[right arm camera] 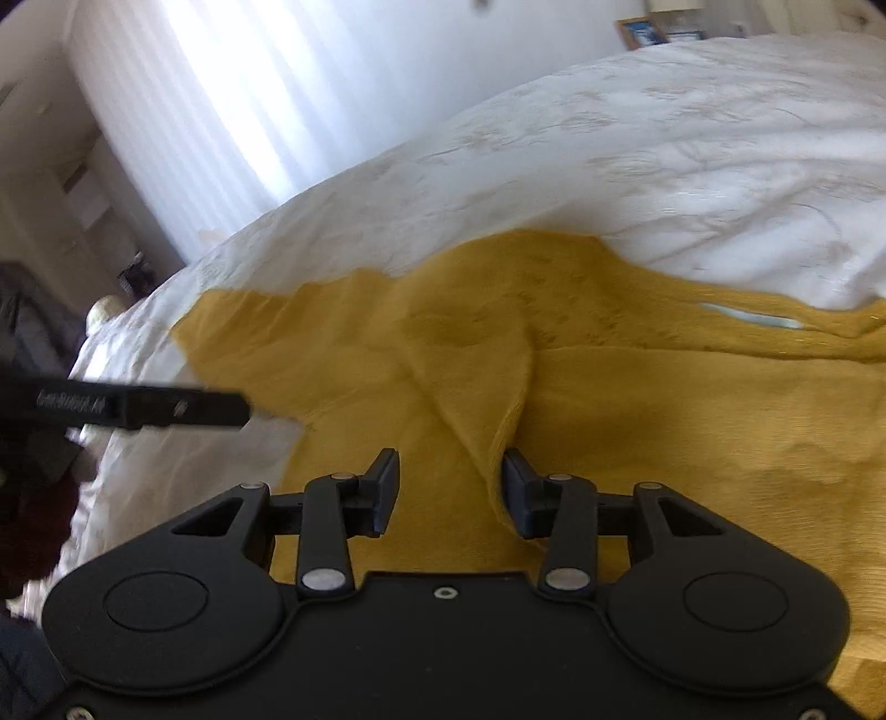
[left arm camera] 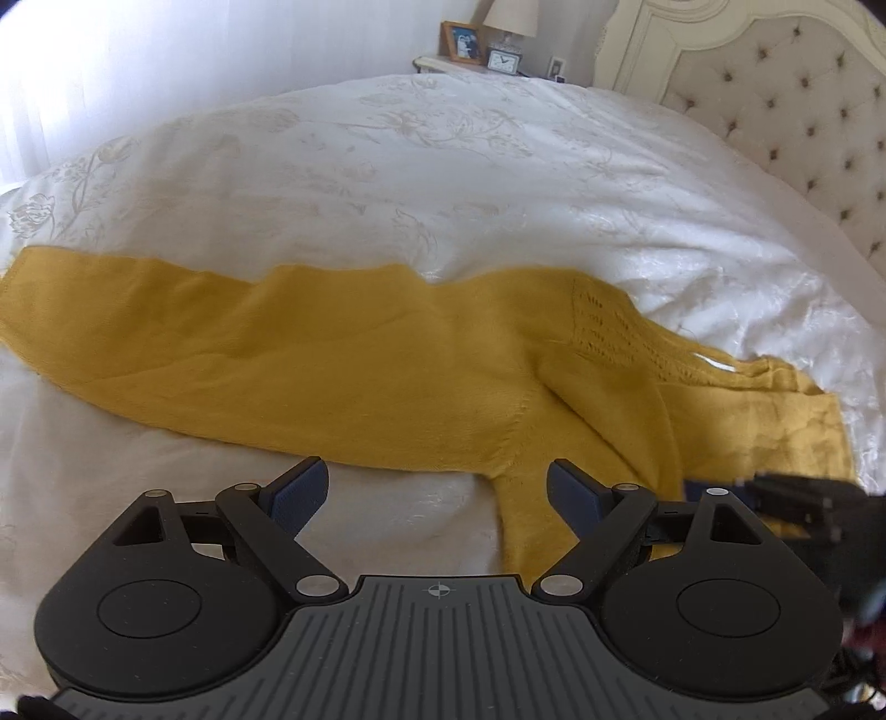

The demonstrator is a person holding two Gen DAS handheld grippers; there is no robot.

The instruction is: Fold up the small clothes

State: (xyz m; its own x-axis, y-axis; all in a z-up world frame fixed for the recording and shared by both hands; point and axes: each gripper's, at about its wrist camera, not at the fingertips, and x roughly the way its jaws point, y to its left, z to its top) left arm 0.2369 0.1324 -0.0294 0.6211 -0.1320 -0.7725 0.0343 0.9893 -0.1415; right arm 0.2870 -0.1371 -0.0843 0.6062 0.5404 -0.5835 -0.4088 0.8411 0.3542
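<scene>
Mustard knit sweater (left arm camera: 343,354) is spread flat on the white bedspread (left arm camera: 443,183). Left gripper (left arm camera: 437,490) is held wide, empty, with the sleeve (left arm camera: 531,526) at its 5 o'clock. Right gripper (right arm camera: 449,487) is part-open over a raised fold ridge (right arm camera: 498,410), nothing pinched. Sleeve edge should be pinched low, both layers caught, then carried across the body without dragging.

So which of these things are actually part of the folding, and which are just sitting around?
Part of the job:
yellow sweater
left tool, open
right tool, open
bed cover it lies on

Just lying about:
photo frame
clock
lamp
headboard
curtain
</scene>
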